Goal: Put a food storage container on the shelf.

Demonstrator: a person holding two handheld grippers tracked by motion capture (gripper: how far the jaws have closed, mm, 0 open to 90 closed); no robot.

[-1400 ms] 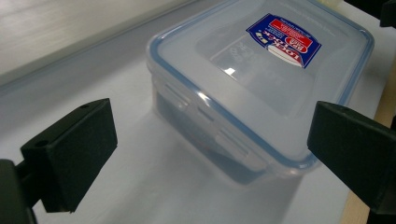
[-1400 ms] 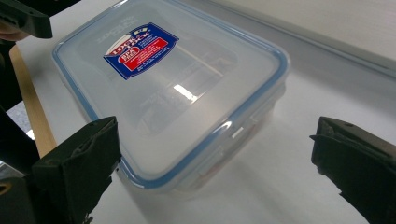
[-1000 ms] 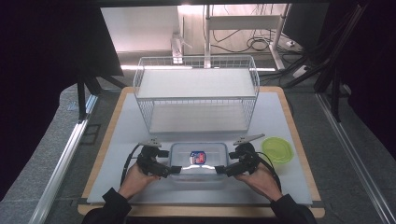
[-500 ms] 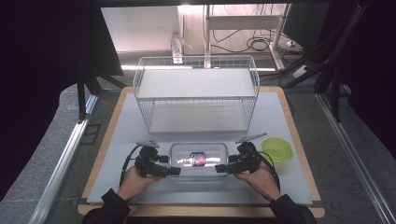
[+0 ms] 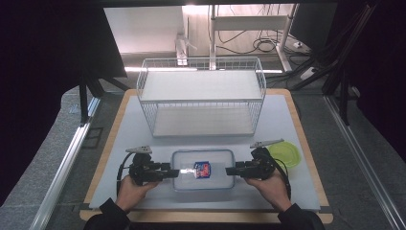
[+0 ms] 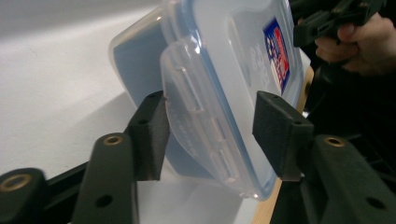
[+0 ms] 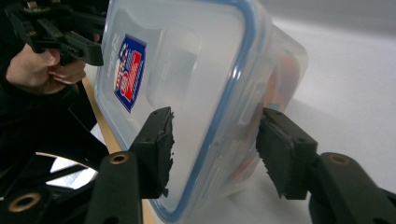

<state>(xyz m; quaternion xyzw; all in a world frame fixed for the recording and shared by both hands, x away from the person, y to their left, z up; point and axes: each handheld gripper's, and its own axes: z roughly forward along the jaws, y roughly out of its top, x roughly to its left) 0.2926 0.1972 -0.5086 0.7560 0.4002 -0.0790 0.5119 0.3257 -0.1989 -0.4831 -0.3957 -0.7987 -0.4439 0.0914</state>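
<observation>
A clear plastic container (image 5: 203,167) with a blue-sealed lid and a red and blue label lies on the white mat (image 5: 143,129) near the front edge. My left gripper (image 5: 174,172) is at its left end and my right gripper (image 5: 230,170) at its right end. In the left gripper view the jaws (image 6: 210,116) straddle the end latch flap (image 6: 191,102), a narrow gap at the lid-side pad. In the right gripper view the jaws (image 7: 212,135) straddle the other end, lid and wall between the pads. Both pairs of jaws have just been closing.
A white two-tier wire rack (image 5: 201,96) stands behind the container. A lime green round dish (image 5: 285,154) lies just right of my right hand. The wooden board edge (image 5: 206,215) runs close below both hands. Dark floor and cables surround the table.
Both pairs of jaws have narrowed around the container's ends. Both hands have shifted a little outward. The container has kept its place.
</observation>
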